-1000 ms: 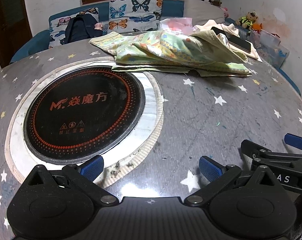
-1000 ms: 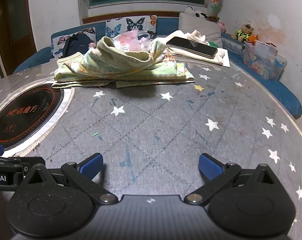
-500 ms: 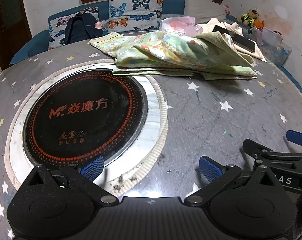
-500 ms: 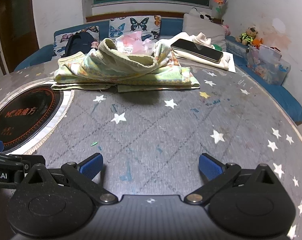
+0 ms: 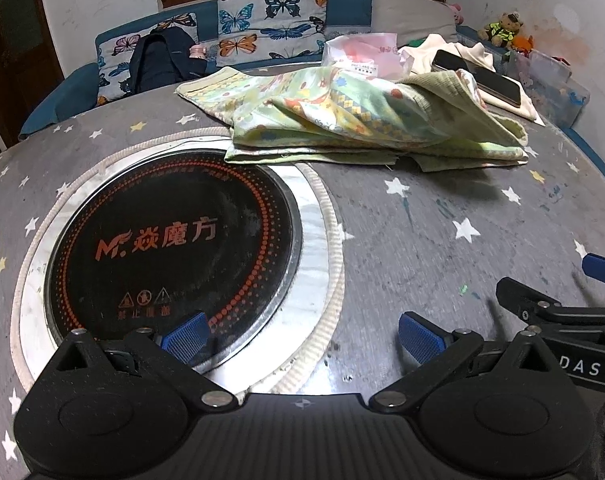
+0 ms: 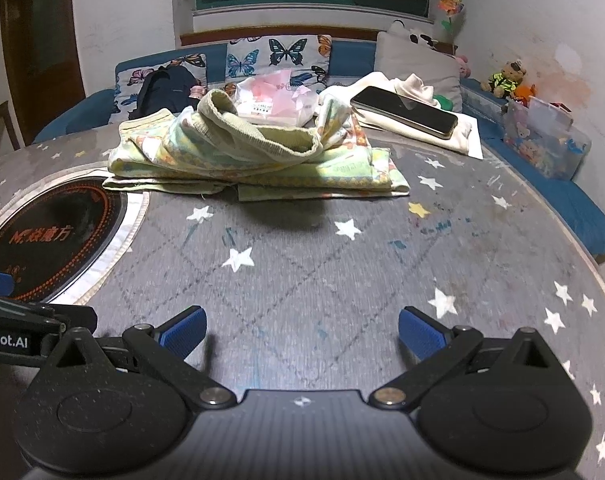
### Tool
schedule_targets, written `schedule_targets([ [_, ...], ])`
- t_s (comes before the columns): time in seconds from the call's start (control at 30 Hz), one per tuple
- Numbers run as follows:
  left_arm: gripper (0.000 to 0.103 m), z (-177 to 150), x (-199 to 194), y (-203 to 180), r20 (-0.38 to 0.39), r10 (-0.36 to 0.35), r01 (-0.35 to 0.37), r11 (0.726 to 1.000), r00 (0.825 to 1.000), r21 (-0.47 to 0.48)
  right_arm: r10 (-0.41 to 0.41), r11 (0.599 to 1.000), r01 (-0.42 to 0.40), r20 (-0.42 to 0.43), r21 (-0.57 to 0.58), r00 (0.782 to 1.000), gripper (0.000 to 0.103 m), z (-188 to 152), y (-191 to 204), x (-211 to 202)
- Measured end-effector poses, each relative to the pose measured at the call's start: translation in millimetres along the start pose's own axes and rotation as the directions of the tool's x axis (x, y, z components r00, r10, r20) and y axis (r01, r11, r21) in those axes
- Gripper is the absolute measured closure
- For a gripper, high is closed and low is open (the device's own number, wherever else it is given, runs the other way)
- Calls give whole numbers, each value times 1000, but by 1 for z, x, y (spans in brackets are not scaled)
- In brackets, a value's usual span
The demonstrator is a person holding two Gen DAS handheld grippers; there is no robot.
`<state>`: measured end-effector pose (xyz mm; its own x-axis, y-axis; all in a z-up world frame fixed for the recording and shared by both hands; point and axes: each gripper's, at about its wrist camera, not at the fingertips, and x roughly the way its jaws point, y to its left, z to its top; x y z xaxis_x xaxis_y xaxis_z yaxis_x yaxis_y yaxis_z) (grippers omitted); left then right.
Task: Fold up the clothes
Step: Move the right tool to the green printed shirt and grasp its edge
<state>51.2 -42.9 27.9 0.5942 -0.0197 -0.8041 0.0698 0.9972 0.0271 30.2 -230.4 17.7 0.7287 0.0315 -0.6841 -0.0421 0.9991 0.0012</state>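
While both tools hang low over the desk (image 6: 342, 280) with nothing in them, the step in hand appears to be the approach to the garment. The left gripper (image 5: 302, 334) has its fingers spread wide, one blue pad over the edge of the black round cooktop (image 5: 174, 240). The right gripper (image 6: 302, 330) is also wide and holds nothing. The garment (image 6: 254, 156), a pale green printed piece with a ribbed hem, lies in a loose heap in the upper middle of both frames, well apart from both tools, its lower layers flat and one part crumpled on top.

The next move probably calls for bringing both tools forward to the near edge of the cloth and pinching two corners or the hem, so the piece can be spread flat first.

The desk is grey with white and yellow stars. A phone (image 6: 404, 112) rests on a cream cloth (image 6: 458, 136) at the upper right, just beside the garment. Behind stands a blue sofa (image 6: 582, 208) with butterfly cushions (image 6: 278, 56).
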Motion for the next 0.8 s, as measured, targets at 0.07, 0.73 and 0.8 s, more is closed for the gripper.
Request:
schedule_targets([
  [0.07,0,3,1,1,-1,1,-1,1000,1000,1,5,1000,-5,6,-4,1000,0,3,0,0],
  [0.73,0,37,10,7,12,8,-8,999,1000,33,61,995,-55,79,-83,995,4,49,5,1],
  [0.8,0,41,10,8,15,11,-11,999,1000,31,66,994,-57,87,-96,994,4,55,6,2],
])
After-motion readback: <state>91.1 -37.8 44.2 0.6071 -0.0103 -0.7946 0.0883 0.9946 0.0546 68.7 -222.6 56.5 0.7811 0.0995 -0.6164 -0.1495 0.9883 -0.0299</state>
